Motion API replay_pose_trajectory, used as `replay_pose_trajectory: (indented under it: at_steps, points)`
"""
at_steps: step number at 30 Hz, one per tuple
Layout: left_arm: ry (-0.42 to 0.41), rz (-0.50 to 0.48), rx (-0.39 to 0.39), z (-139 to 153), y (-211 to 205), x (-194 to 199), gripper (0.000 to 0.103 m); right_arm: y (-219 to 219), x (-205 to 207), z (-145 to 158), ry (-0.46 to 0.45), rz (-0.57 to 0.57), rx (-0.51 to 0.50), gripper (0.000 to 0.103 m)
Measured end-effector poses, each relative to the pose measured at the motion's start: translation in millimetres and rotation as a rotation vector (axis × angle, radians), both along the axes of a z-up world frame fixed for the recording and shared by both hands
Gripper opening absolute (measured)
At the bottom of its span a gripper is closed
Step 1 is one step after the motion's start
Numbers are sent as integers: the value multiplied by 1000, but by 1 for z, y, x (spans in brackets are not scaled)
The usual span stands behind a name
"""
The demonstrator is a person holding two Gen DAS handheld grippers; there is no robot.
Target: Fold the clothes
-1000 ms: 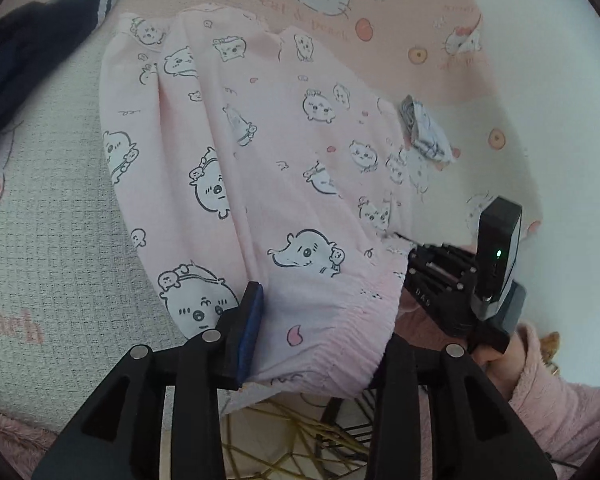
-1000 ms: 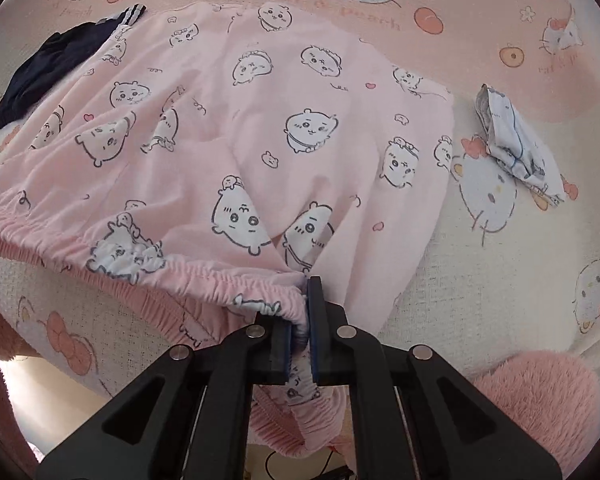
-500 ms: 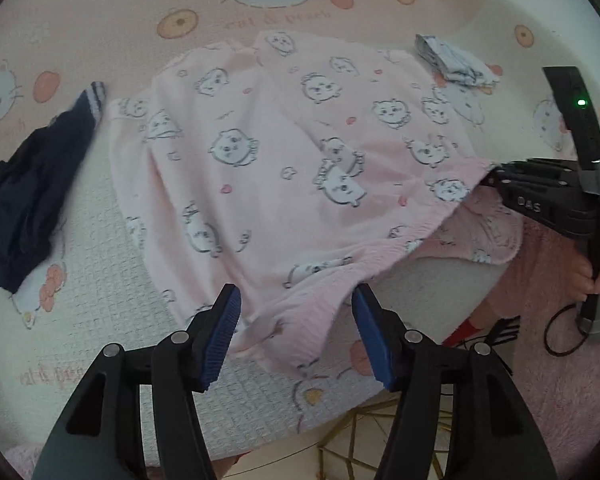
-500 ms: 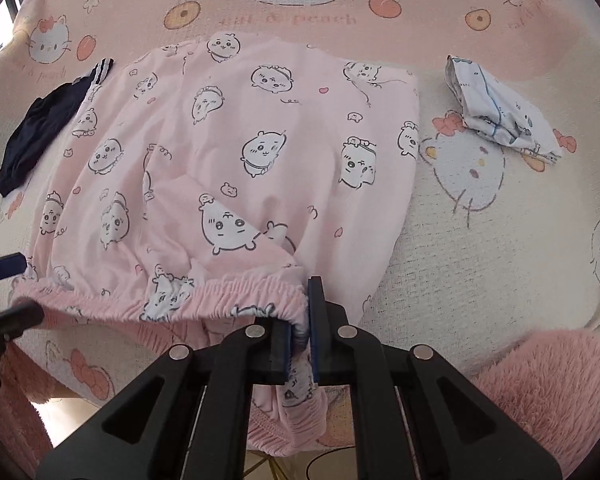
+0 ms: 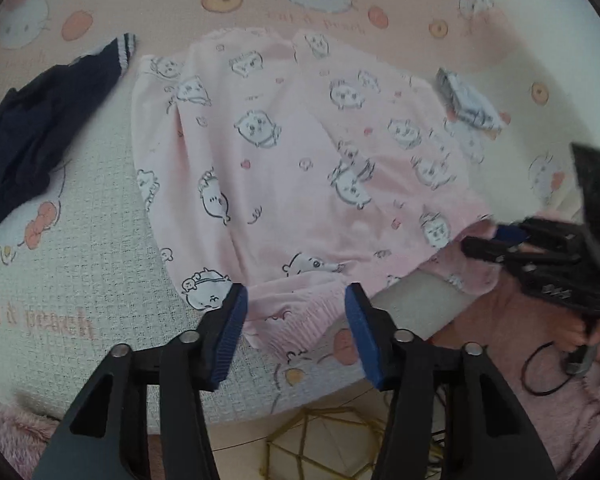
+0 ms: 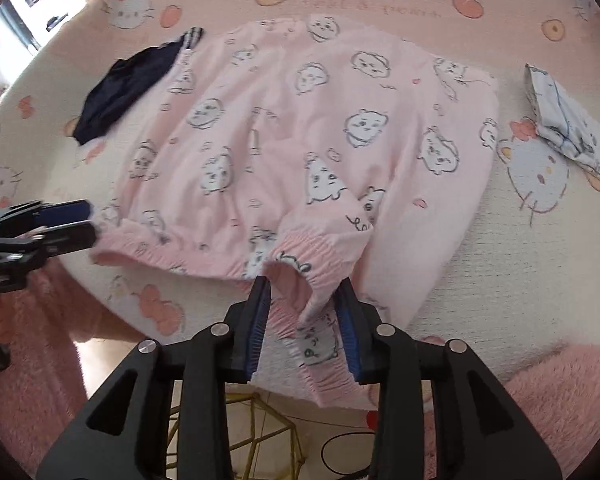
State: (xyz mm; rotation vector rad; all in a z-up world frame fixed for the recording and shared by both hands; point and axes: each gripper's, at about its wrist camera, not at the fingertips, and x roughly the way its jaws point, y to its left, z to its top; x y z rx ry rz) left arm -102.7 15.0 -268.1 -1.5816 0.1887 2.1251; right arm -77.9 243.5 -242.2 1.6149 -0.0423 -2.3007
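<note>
Two grippers in our hands, both above the near hem of the pink printed garment (image 6: pixel 308 140), which lies spread flat across the cat-print cover (image 6: pixel 520 248), filling mid-frame. Our left gripper (image 5: pixel 296 316) has its jaws apart and closing; the elastic waistband sits between the blue pads (image 5: pixel 230 336) without being pressed. Our right gripper (image 6: pixel 302 316) is opening, waistband loose in the gap, pads clear of it. A navy garment (image 6: pixel 124 88) lies upper left, its edge touching the pink one; a folded white cloth (image 6: pixel 564 128) rests well apart, upper right.
</note>
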Motion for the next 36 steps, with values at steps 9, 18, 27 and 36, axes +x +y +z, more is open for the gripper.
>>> replay_pose_trajectory:
  at_steps: [9,18,27,36]
  points:
    - [94,204,-299,-17,-23,-32,38,15,1,-11,-27,-56,129,35]
    - [160,-161,-13,23,29,22,60,-3,8,8,37,51,24,34]
    - [157,-187,-184,-3,47,16,13,18,5,-15,-45,-34,94,27]
    - [469,59,-304,27,23,-16,4,-15,-4,12,277,6,231,13]
